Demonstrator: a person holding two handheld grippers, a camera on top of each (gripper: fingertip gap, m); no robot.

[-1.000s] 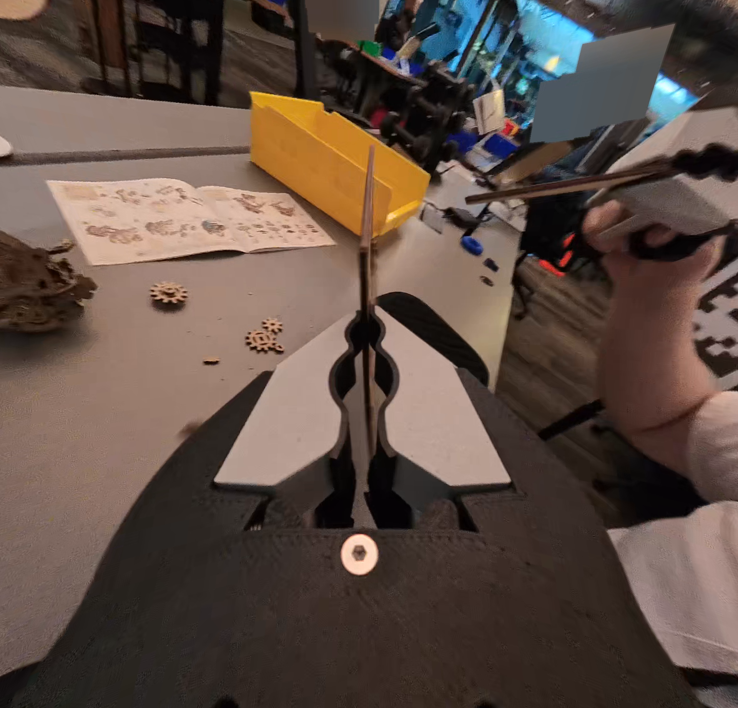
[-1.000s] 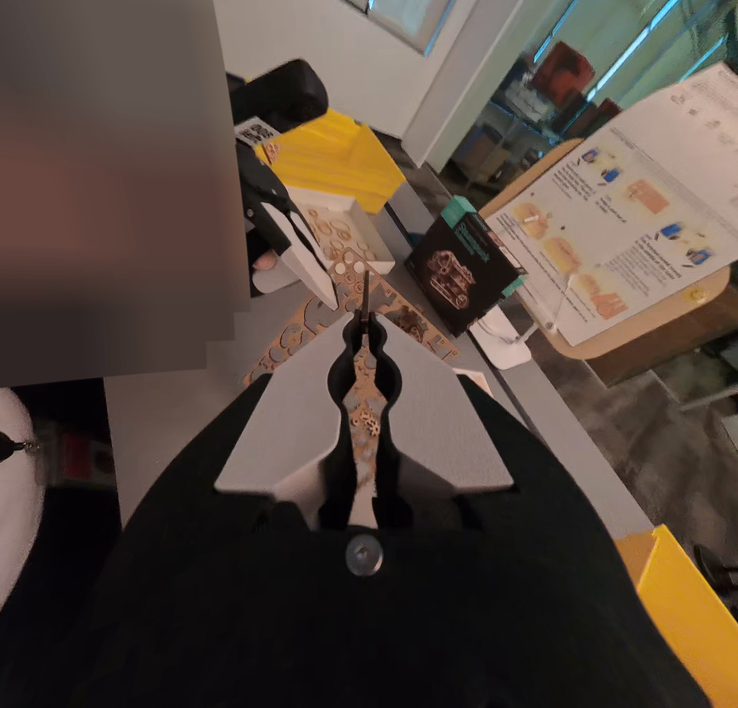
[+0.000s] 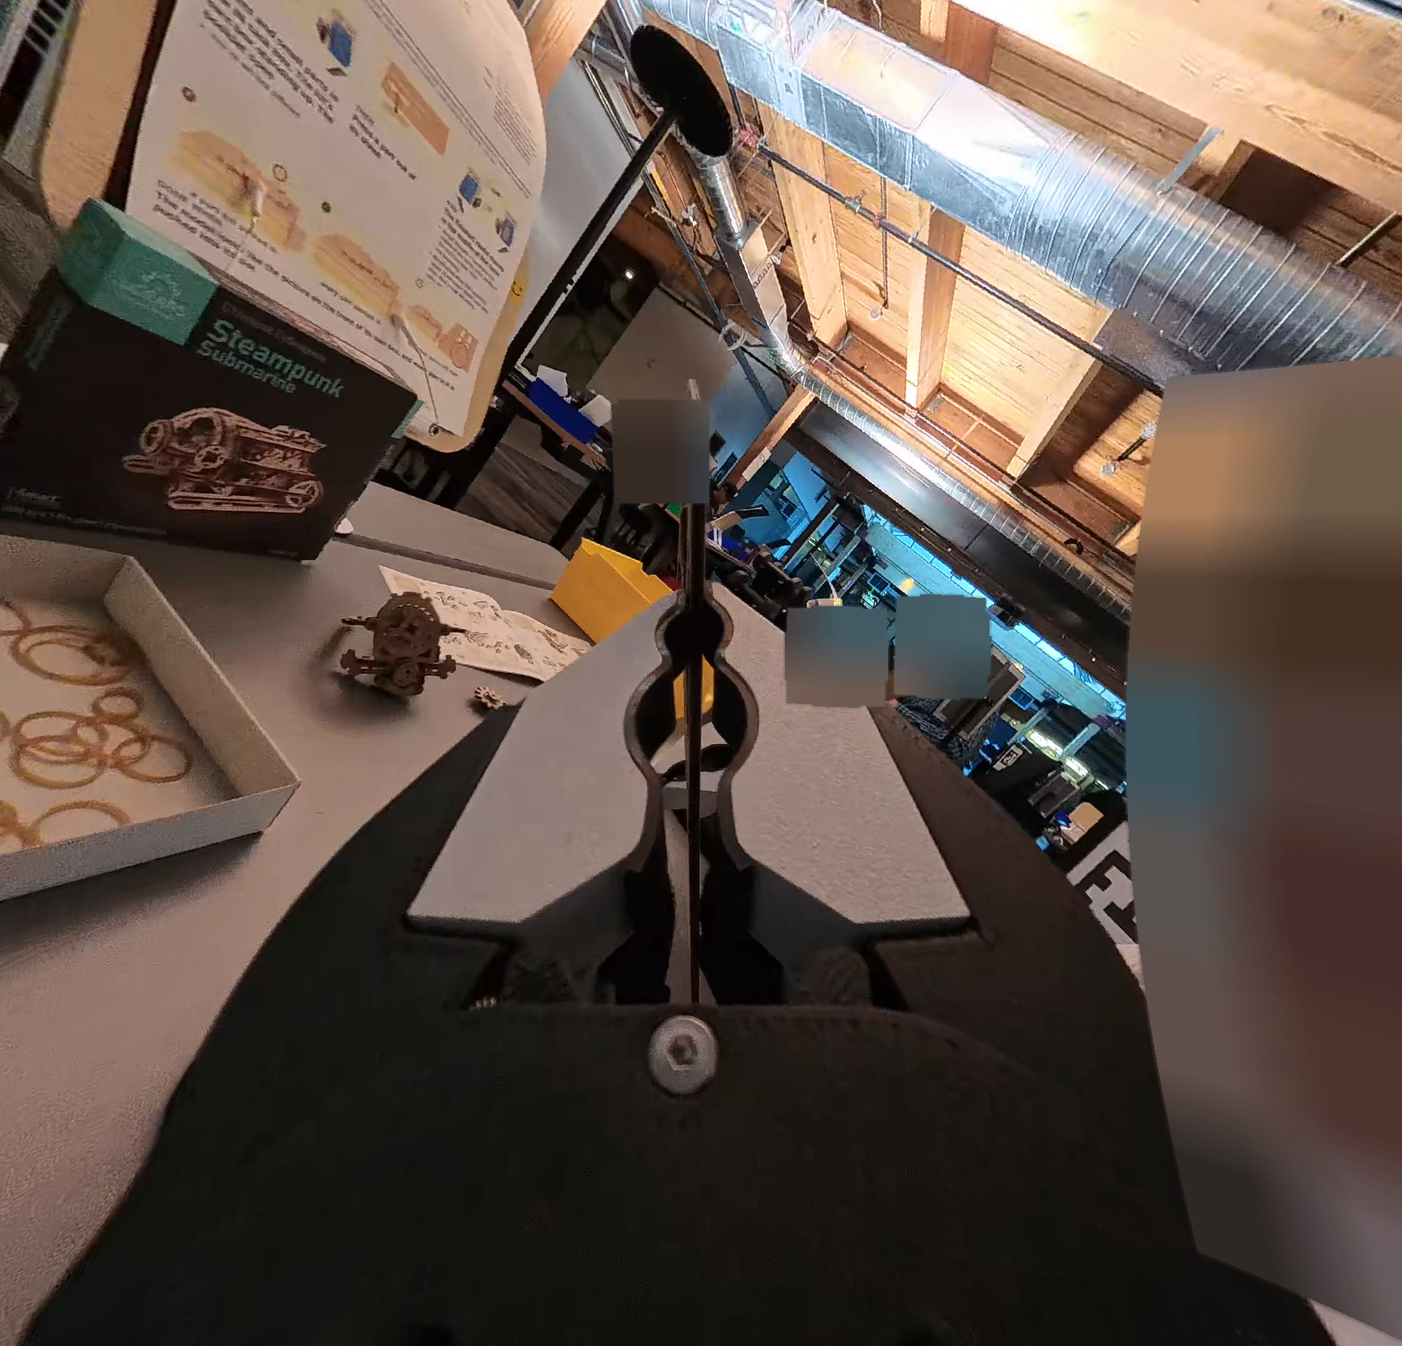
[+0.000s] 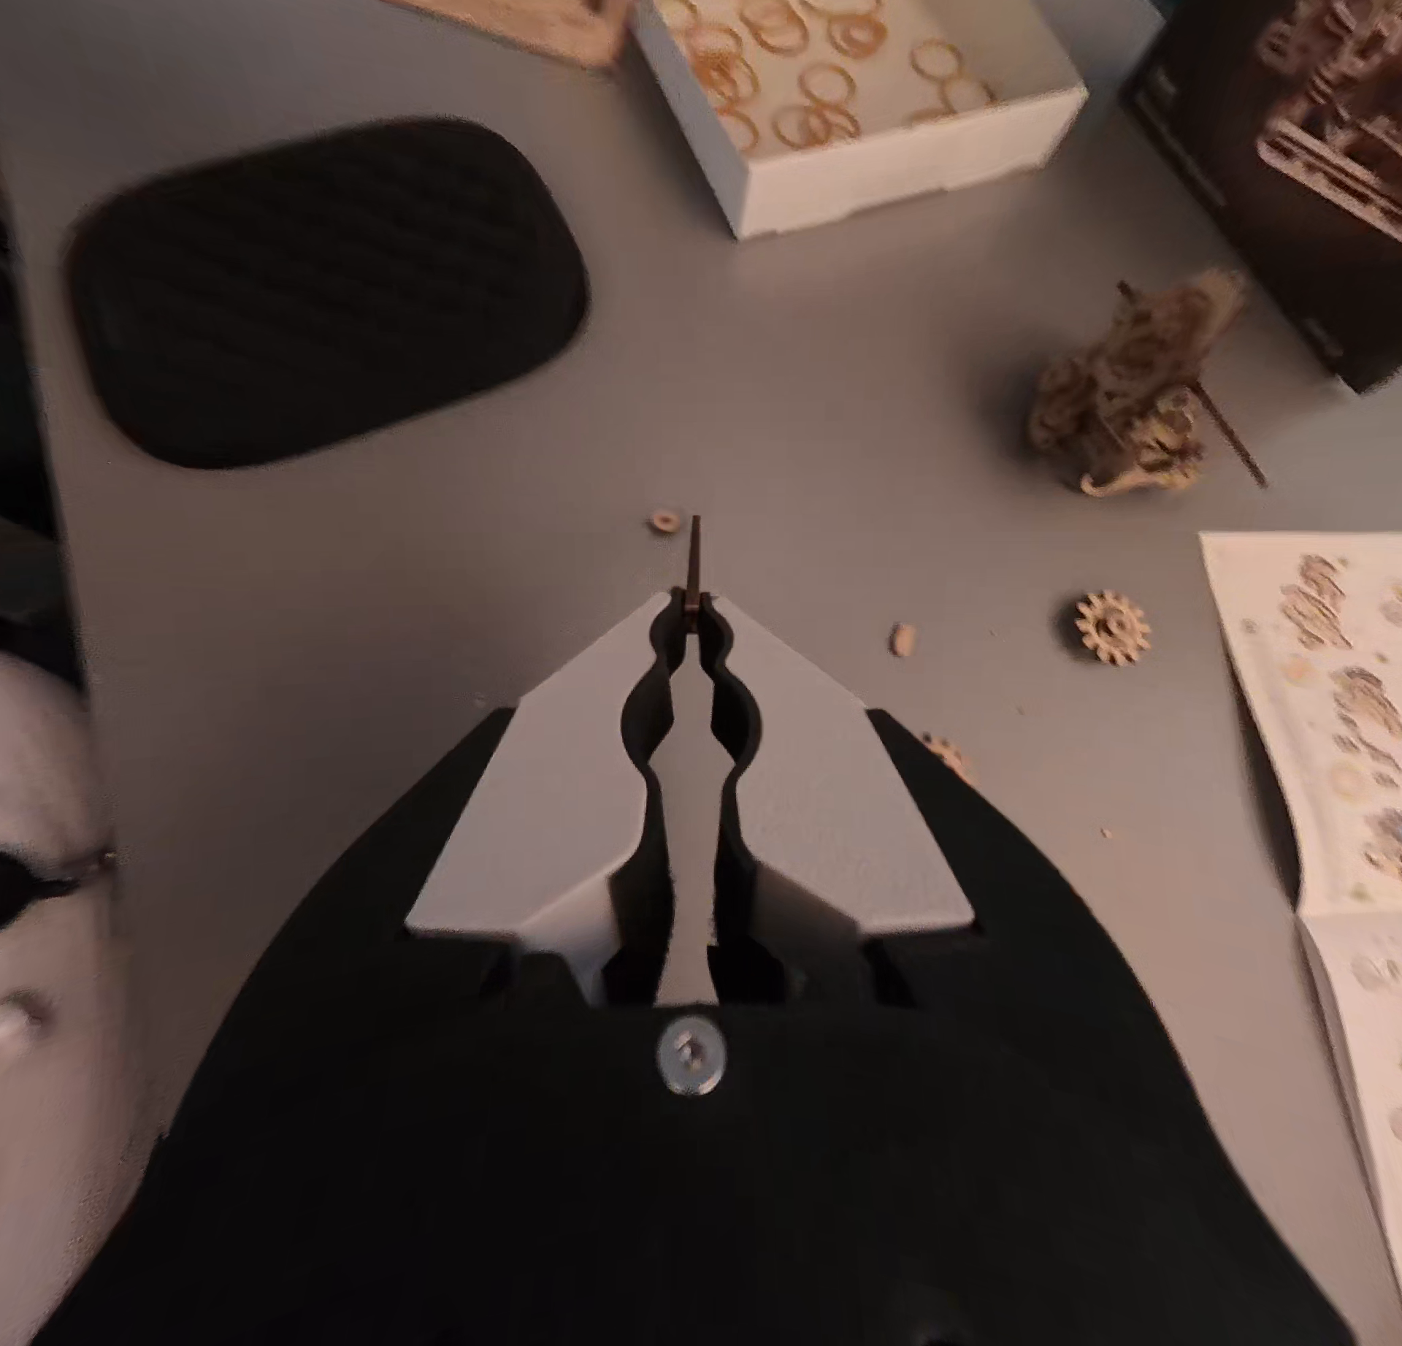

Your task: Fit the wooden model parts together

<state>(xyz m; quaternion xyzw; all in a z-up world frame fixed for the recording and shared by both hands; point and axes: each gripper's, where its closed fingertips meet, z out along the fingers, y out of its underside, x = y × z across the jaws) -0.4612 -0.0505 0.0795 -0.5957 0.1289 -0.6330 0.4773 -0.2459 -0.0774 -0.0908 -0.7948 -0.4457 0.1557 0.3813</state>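
My left gripper (image 3: 694, 600) is shut on a thin wooden sheet (image 3: 693, 543), seen edge-on and held upright, high above the grey table (image 3: 152, 1006). My right gripper (image 4: 694, 598) is shut on a small thin wooden piece (image 4: 693, 551) that sticks out past the fingertips, above the table (image 4: 759, 414). The partly built wooden model (image 3: 398, 646) stands on the table to the left of the left gripper; it also shows in the right wrist view (image 4: 1130, 391), to the upper right of the right gripper. A loose wooden gear (image 4: 1111, 627) lies right of the right gripper.
A white tray (image 4: 895, 164) of wooden rings sits at the back; it also shows at the left (image 3: 205, 702). A black pad (image 4: 326, 293), the dark kit box (image 3: 190, 429), an open instruction booklet (image 4: 1320, 702), a yellow bin (image 3: 607, 589), a small washer (image 4: 664, 522) and small bits (image 4: 901, 638) are around. Tip to tip, the grippers are about 30 cm apart. To the loose wooden gear (image 4: 1111, 627): right tips about 15 cm, left tips about 40 cm.
The left gripper has swung up and leftward, still shut on its sheet. The right gripper has turned down toward the table, still shut on its small piece.
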